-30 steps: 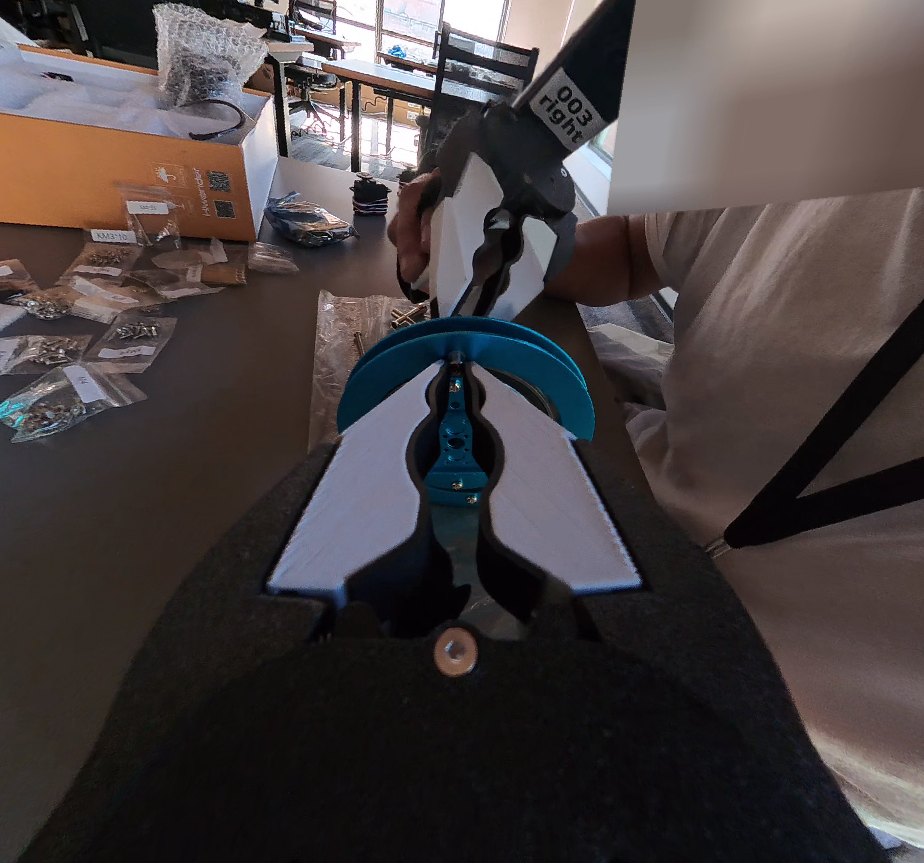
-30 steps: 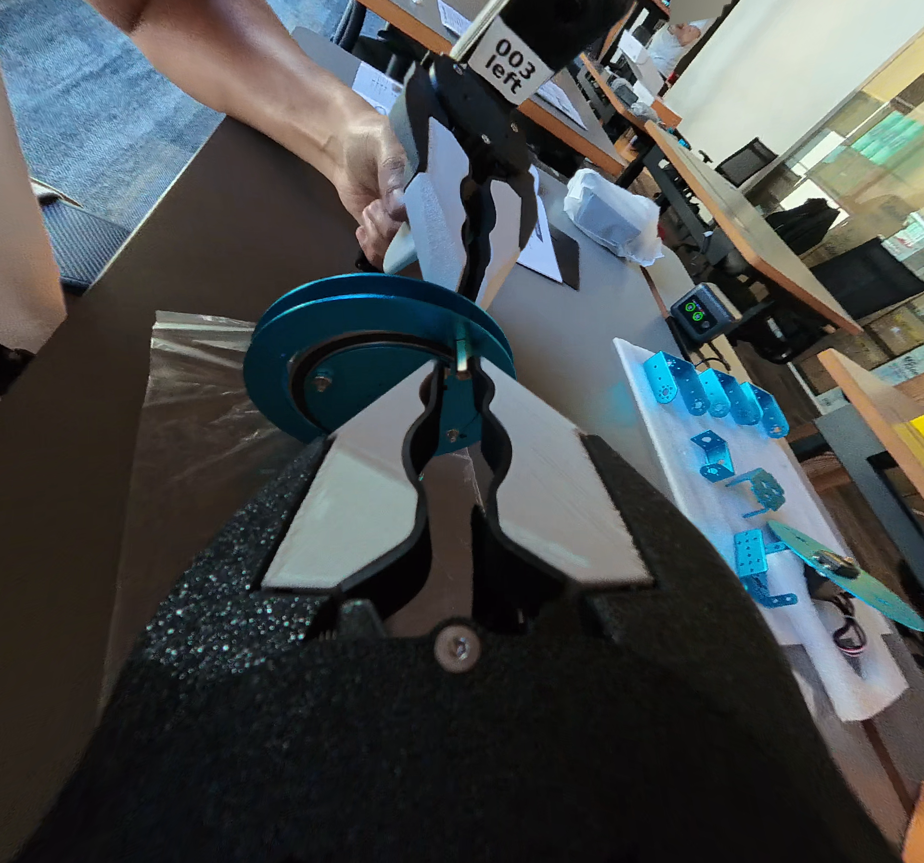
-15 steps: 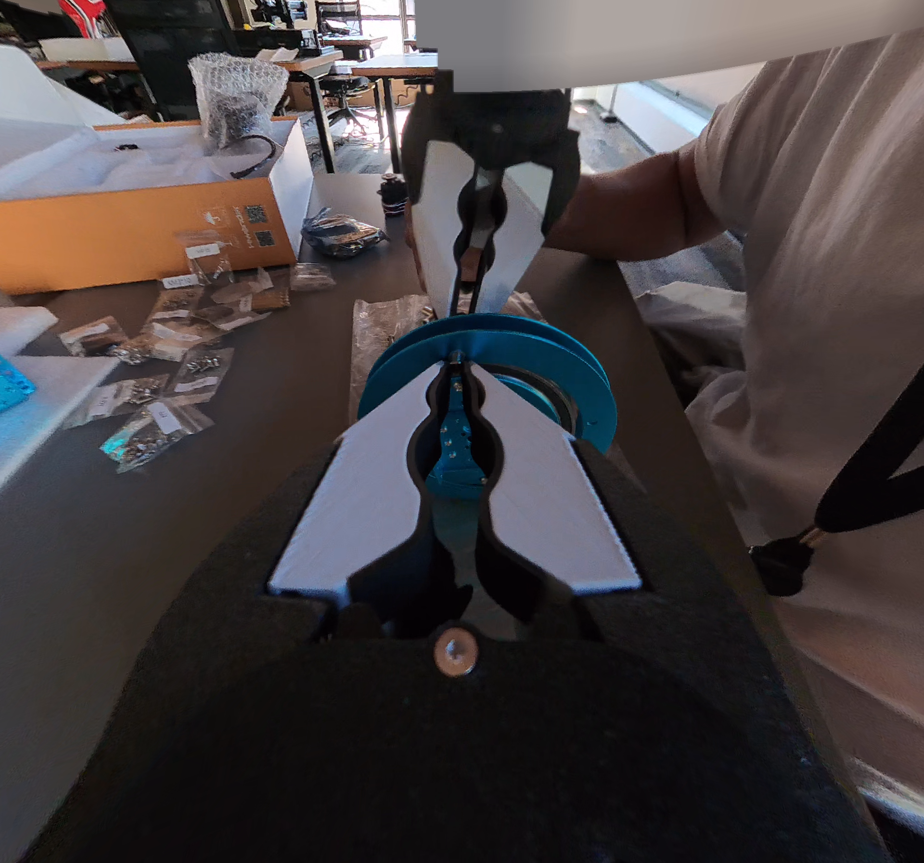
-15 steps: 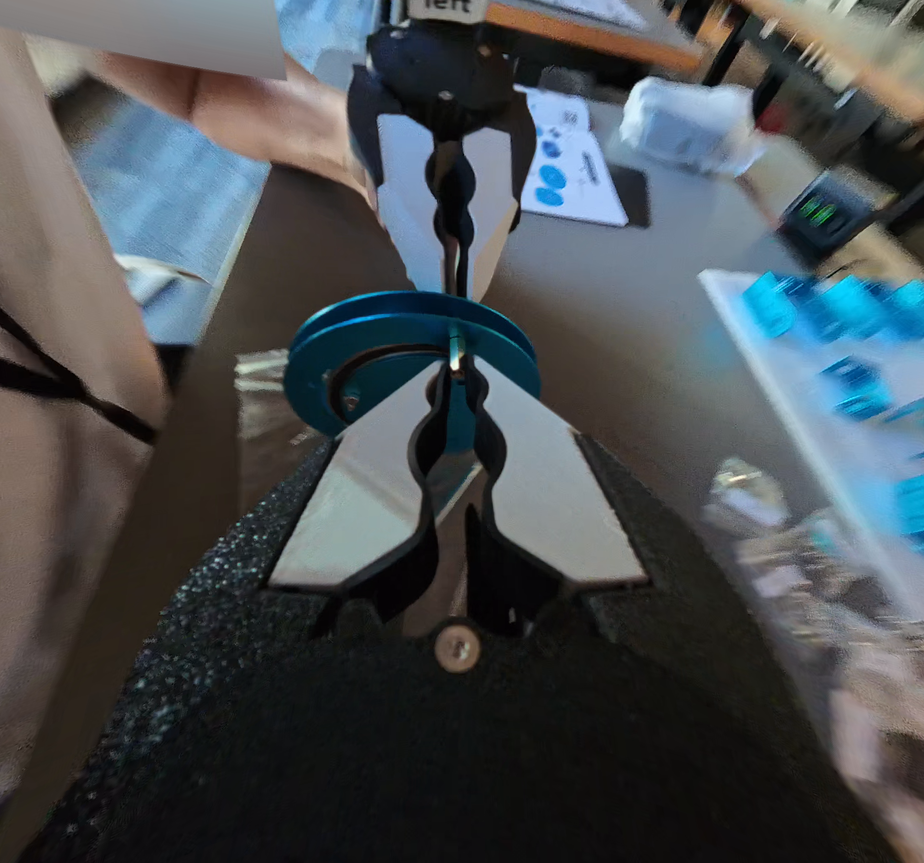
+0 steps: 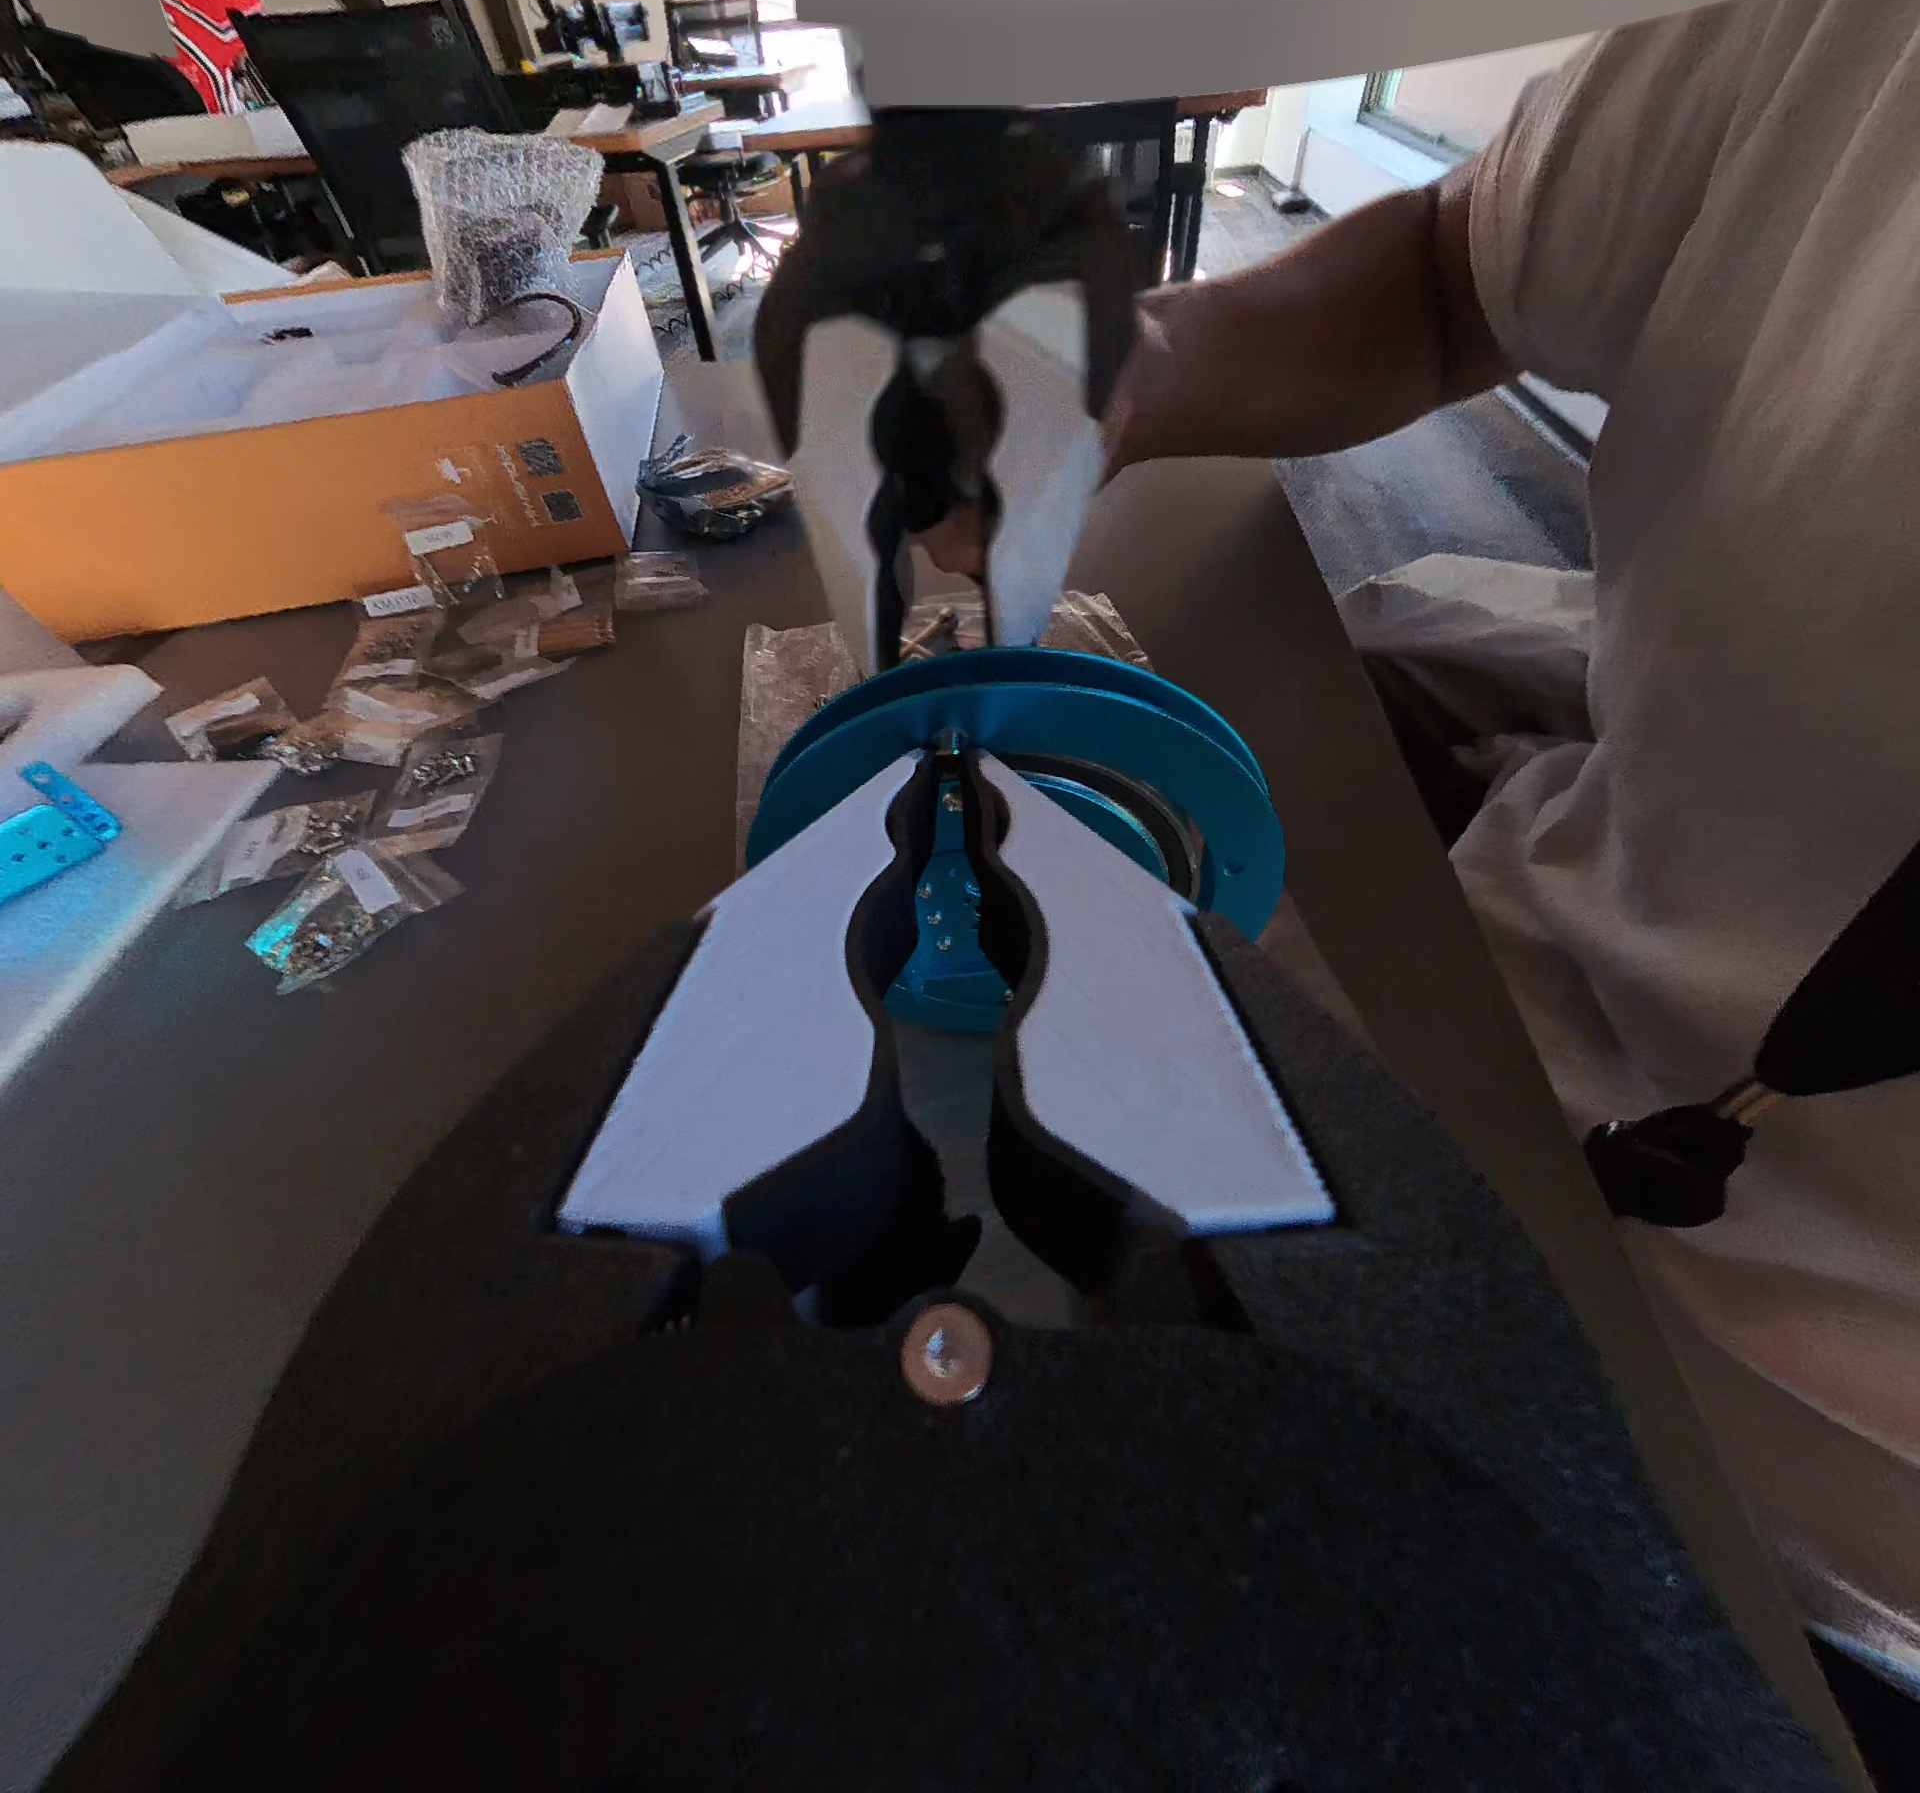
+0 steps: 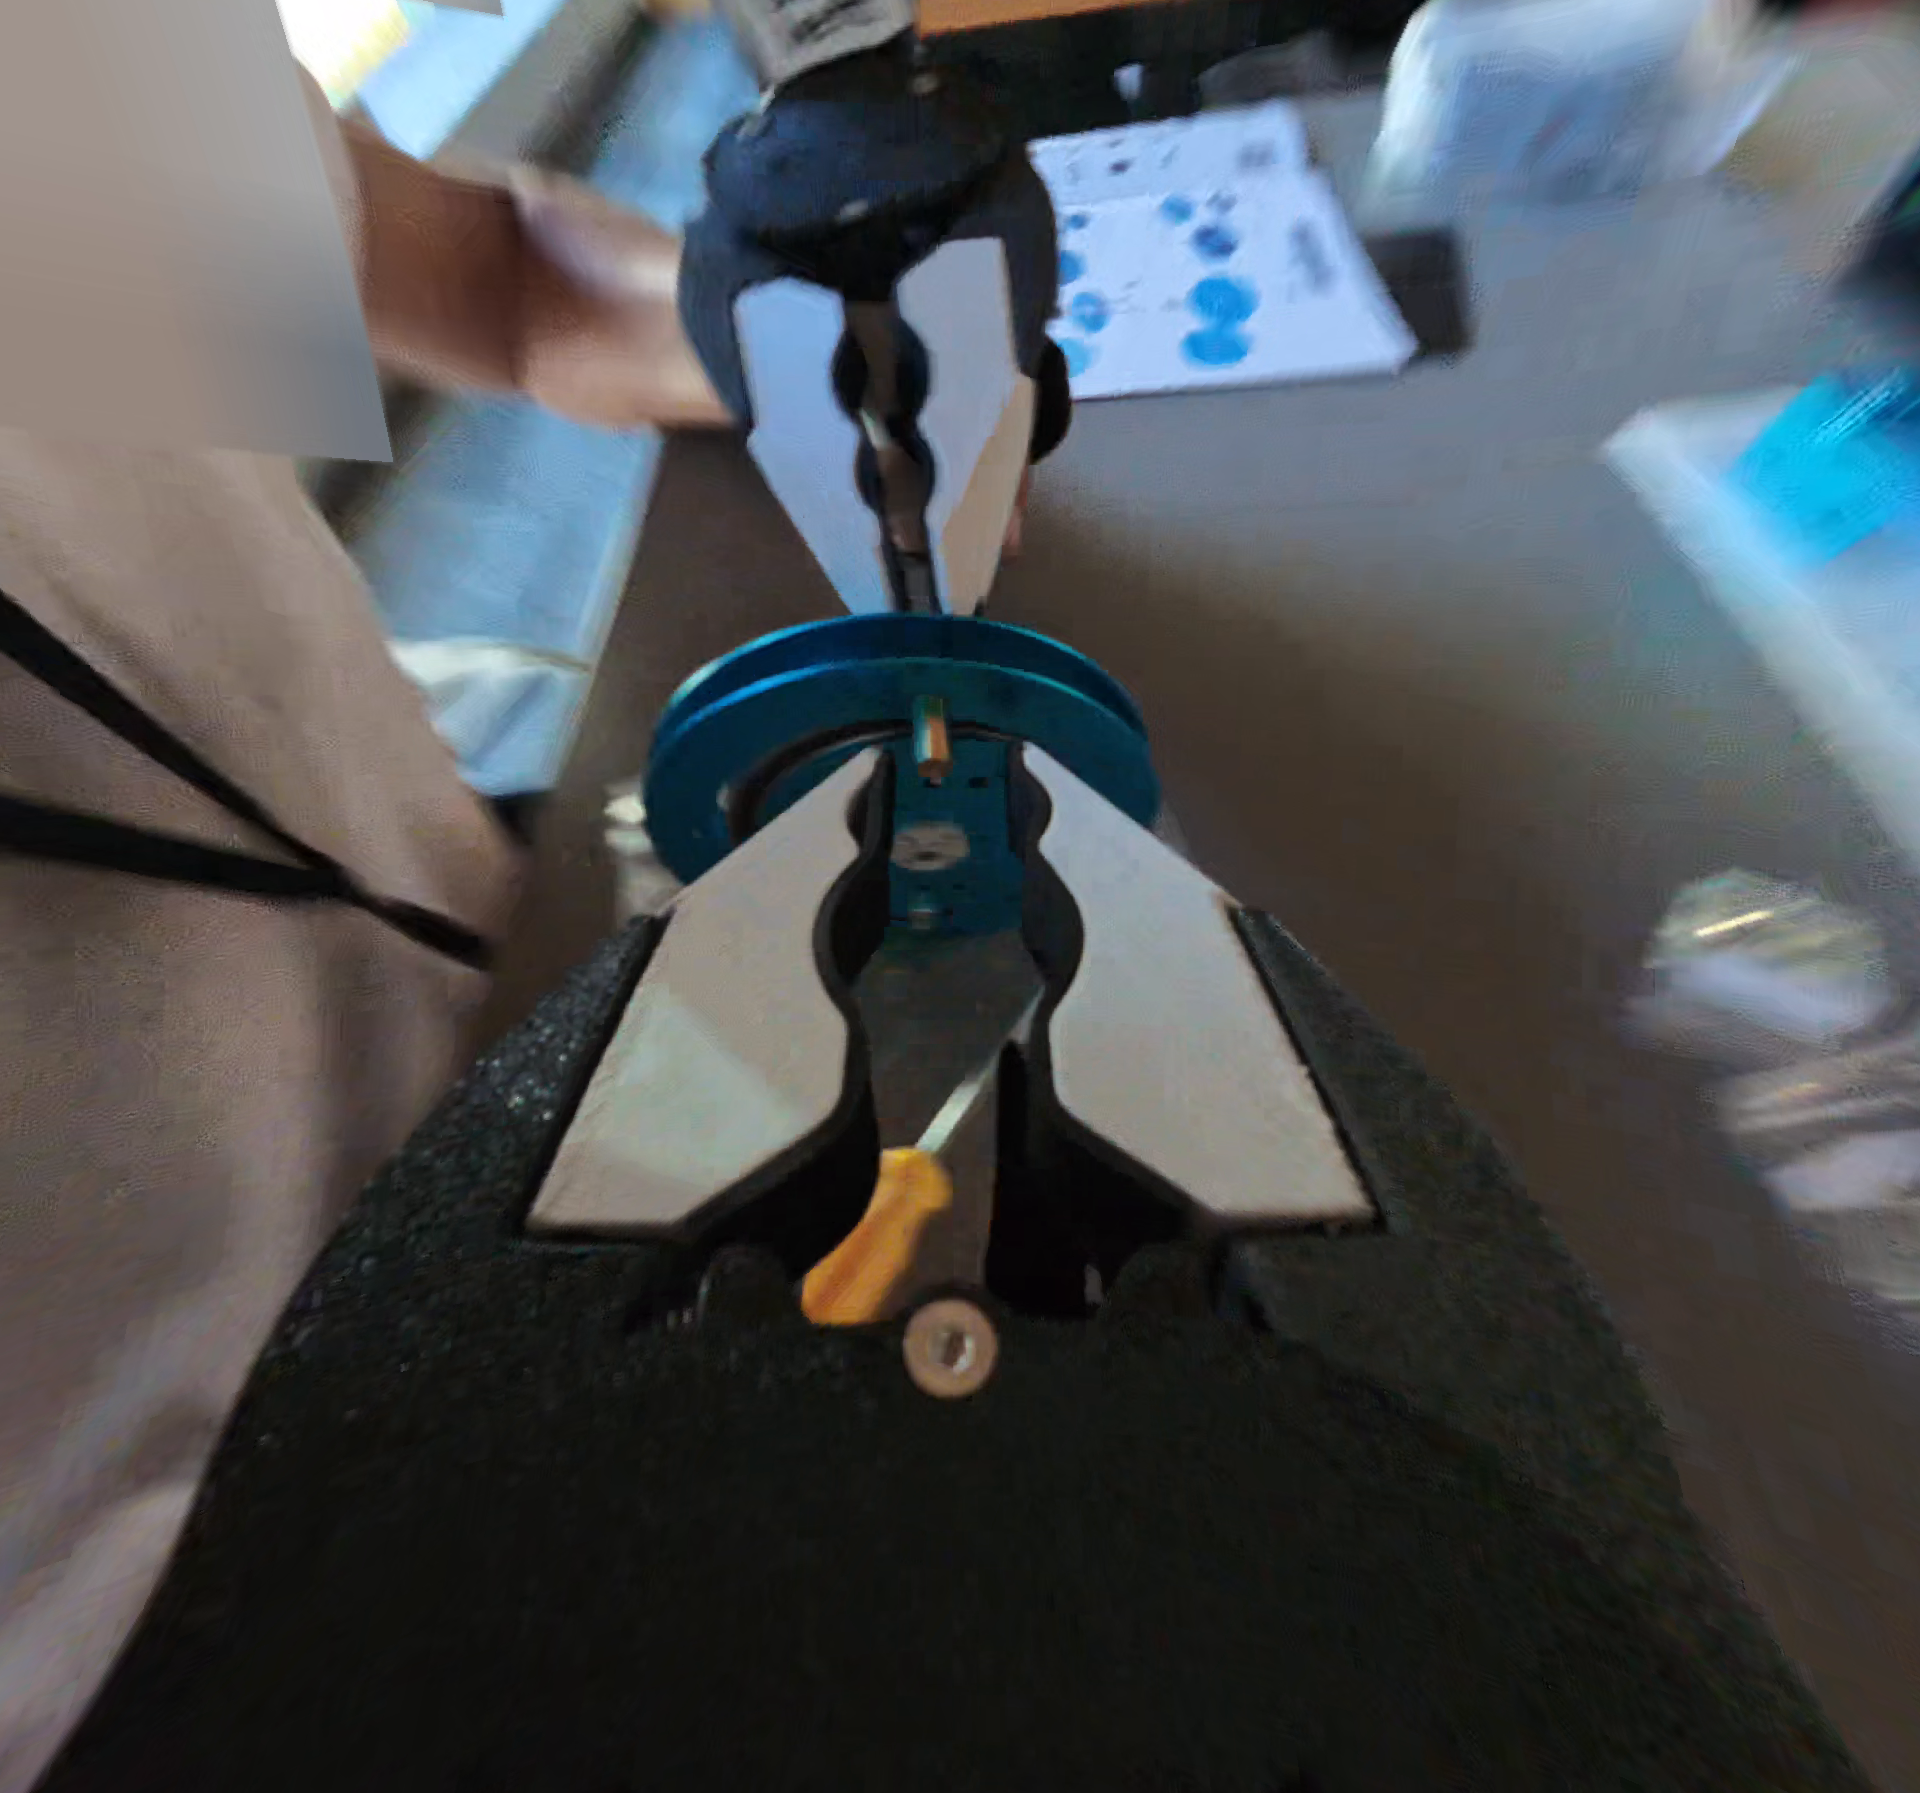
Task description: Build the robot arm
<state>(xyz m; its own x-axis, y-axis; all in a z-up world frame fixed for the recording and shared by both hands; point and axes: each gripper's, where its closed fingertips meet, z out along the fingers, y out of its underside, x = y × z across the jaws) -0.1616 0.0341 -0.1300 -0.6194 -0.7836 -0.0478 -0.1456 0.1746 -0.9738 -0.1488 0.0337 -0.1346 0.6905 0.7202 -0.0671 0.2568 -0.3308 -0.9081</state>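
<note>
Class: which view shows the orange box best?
The left wrist view. The orange box lies sharp on the table's left, open, with white padding and a bubble-wrapped bundle inside. The right wrist view faces the other way and does not show it.

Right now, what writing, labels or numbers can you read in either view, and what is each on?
Orange box: printed marks and code squares on its side; I do not relay the wording.
Bag labels: too small to read.
White tag above the left tongs: blurred.
Printed sheet: blurred.
</note>
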